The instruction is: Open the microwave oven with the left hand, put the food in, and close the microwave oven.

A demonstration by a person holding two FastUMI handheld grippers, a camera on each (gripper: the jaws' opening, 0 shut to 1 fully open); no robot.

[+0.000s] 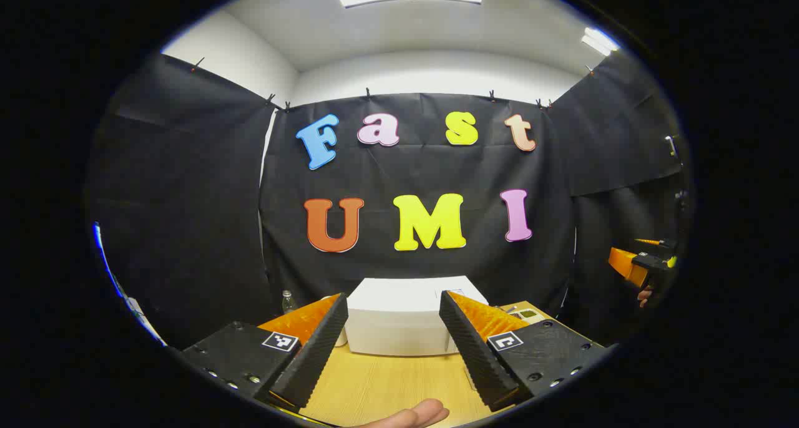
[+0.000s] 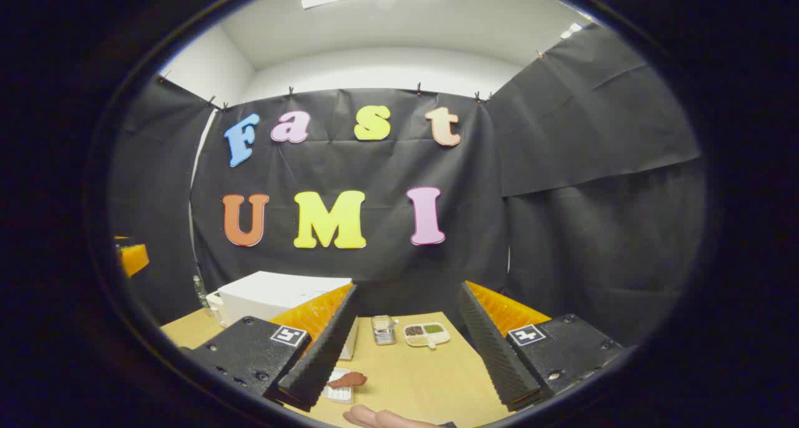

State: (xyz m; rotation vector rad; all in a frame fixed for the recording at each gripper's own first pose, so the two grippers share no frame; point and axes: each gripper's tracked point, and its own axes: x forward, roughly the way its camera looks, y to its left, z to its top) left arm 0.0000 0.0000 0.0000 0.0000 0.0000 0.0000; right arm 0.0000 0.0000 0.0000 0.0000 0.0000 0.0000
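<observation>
White microwave [image 1: 399, 316], one; two grippers [image 1: 393, 347] [image 2: 409, 347] open.

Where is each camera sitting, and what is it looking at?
Left gripper view: rides on the left hand-held gripper, facing the white microwave across the wooden table; its open fingers and a fingertip show.
Right gripper view: rides on the right hand-held gripper, facing the table's right part, food and compartment tray; open fingers show.
Shared: microwave, table.

white microwave [image 1: 399, 316], light wood-grain table [image 2: 424, 378], reddish-brown food [image 2: 348, 380]
</observation>
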